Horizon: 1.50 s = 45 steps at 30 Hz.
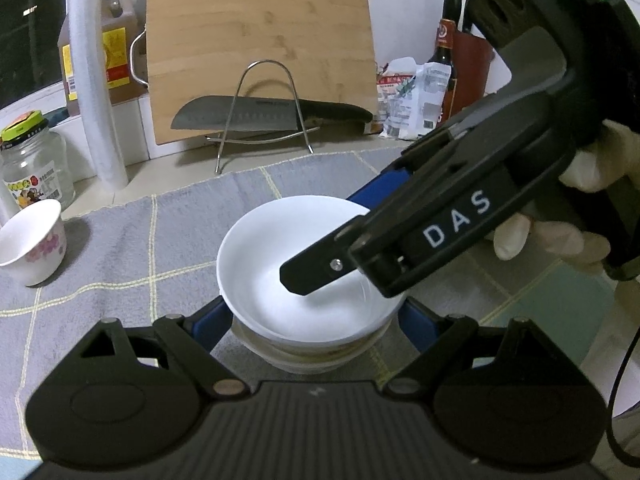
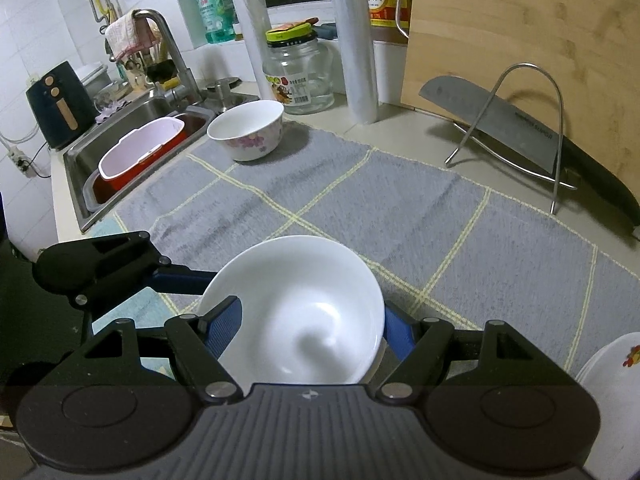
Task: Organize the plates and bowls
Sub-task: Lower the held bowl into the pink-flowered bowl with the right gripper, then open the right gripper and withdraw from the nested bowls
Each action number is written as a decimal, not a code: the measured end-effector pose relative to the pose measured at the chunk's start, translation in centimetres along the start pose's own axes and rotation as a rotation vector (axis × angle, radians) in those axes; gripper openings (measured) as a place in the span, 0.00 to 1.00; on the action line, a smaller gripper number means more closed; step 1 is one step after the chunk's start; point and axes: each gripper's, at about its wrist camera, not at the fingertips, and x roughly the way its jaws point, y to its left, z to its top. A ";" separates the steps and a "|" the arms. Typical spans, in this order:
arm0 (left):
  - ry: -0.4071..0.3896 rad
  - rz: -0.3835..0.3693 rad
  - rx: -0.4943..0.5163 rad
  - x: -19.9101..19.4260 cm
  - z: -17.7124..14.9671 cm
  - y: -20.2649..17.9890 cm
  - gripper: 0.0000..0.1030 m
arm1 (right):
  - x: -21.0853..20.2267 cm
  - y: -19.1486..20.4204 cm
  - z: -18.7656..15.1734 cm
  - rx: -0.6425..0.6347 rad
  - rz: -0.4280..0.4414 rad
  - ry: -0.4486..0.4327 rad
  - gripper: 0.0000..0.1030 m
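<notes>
Kitchen surface, grey checked mat [image 2: 400,216]: stacked bowls.
White bowl [image 2: 296,312] upright atop lower bowl [image 1: 304,356], right gripper [image 2: 308,332] jaws clamping its rim, left gripper [image 1: 316,320] jaws flanking the stack; floral bowl [image 2: 246,130], knife [image 2: 520,128] nearby.

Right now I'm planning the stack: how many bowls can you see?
3: a plain white bowl nested in a lower bowl, and a floral bowl on the cloth near the sink. Others may be hidden.

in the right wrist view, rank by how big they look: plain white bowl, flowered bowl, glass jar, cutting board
1. cutting board
2. plain white bowl, though it is nearest the camera, which inflates it
3. flowered bowl and glass jar look alike in size; not ranked
</notes>
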 end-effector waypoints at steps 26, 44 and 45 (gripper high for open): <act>-0.026 0.043 0.054 -0.7 -0.3 -0.2 0.94 | -0.5 -0.1 0.1 -0.001 0.007 -0.031 0.87; -0.052 0.064 0.019 -1.6 -0.8 0.2 0.98 | 0.2 0.6 0.5 -0.016 0.056 -0.037 0.88; -0.051 0.066 0.018 -1.7 -0.8 0.2 0.98 | 0.3 0.6 0.5 -0.016 0.058 -0.035 0.88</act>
